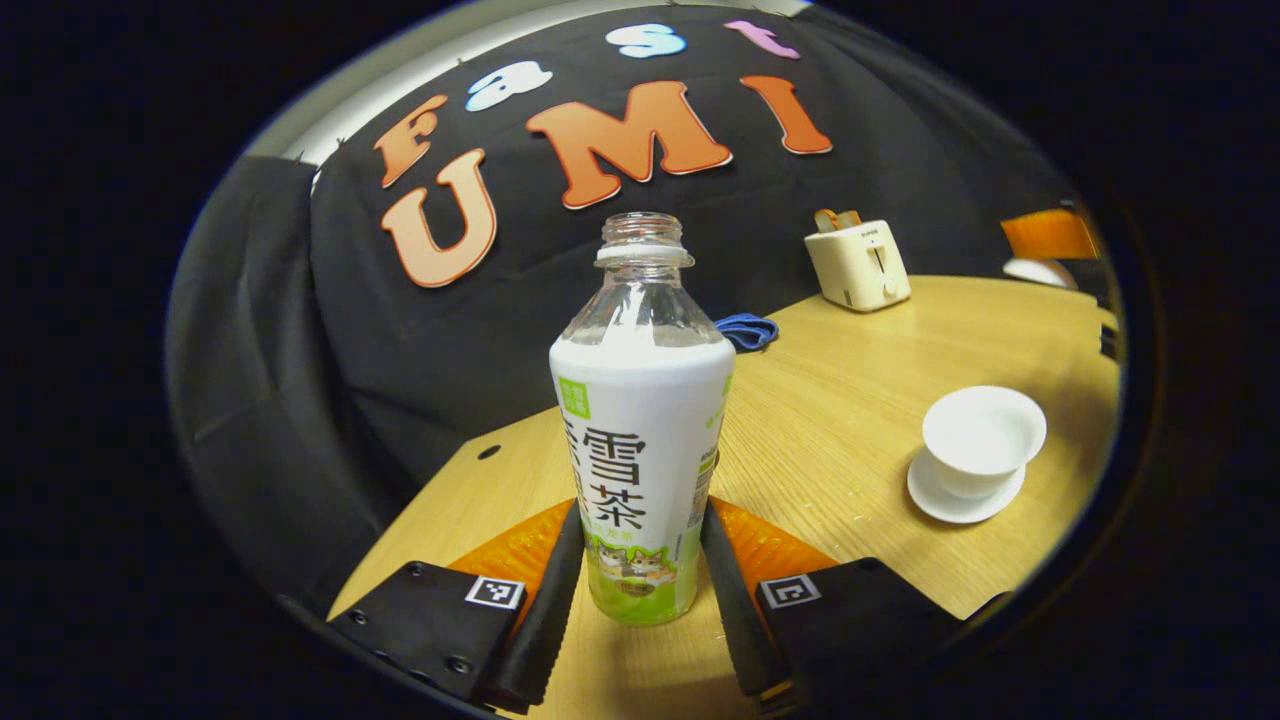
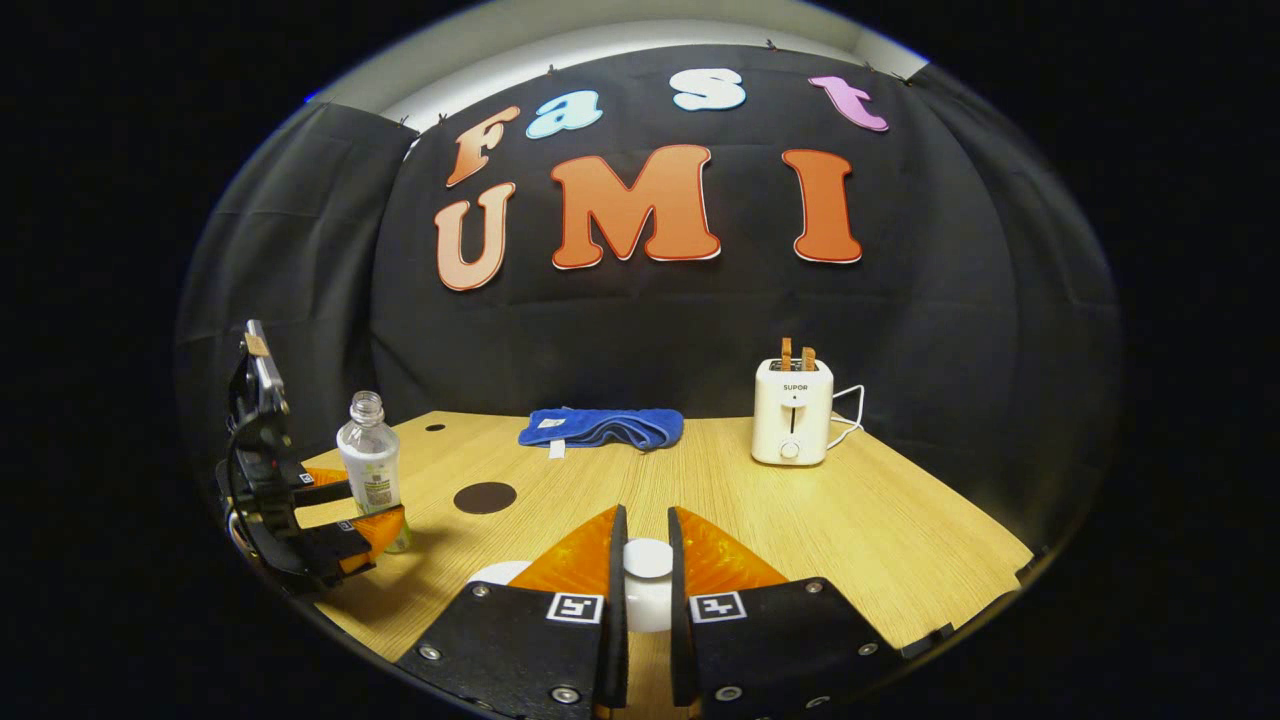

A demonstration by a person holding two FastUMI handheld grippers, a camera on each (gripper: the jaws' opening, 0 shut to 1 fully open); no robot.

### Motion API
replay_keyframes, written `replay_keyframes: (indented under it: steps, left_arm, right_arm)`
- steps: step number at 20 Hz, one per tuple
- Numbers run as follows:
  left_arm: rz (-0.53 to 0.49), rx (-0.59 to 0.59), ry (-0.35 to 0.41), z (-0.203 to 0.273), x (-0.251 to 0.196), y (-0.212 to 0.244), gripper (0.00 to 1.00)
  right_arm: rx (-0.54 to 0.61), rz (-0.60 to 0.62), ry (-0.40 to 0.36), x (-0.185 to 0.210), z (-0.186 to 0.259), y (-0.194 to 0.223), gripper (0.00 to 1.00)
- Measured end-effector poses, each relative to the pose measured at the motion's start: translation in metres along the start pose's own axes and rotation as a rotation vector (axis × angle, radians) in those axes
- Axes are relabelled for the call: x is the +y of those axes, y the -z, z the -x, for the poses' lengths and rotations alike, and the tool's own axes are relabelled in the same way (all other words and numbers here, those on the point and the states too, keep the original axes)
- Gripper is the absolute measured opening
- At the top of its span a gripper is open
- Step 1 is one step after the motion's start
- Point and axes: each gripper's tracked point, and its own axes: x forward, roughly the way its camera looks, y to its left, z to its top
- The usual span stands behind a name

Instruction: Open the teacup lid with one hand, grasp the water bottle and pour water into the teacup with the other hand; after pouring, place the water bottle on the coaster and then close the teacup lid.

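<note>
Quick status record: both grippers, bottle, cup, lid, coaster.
left gripper: fingers on both sides of the water bottle, which stands upright, uncapped
right gripper: fingers closed on the knob of the teacup lid
teacup: uncovered, on its saucer
coaster: bare, on the table

White teacup (image 1: pixel 983 436), blue cloth (image 2: pixel 601 426), cream toaster (image 2: pixel 792 411)

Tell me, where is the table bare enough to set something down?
Bare wood lies between the towel and toaster, and right of the toaster. It's crowded at the left: bottle, left gripper, coaster. The cup fills its corner.
</note>
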Motion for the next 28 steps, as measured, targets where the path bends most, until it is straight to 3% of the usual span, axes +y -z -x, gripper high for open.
replay_keyframes:
  steps: [9,17,18,23,28]
  left_arm:
    - [-0.438,-0.006,-0.023,0.001,-0.012,-0.001,0.66]
    - [-0.711,-0.026,0.033,0.006,-0.02,-0.006,0.67]
    - [-0.741,-0.026,0.036,0.007,-0.02,-0.006,0.64]
    - [-0.899,-0.048,0.027,0.013,-0.027,-0.014,0.68]
    - [-1.094,-0.086,0.024,0.012,-0.03,-0.021,0.64]
  right_arm:
    - [-0.035,0.023,0.05,-0.029,0.009,-0.005,0.17]
    - [-0.034,0.02,0.073,-0.045,0.012,-0.001,0.17]
    - [-0.034,0.018,0.073,-0.047,0.013,0.0,0.17]
    - [-0.019,0.018,0.083,-0.055,0.013,0.007,0.17]
    - [-0.013,0.019,0.079,-0.059,0.013,0.012,0.17]
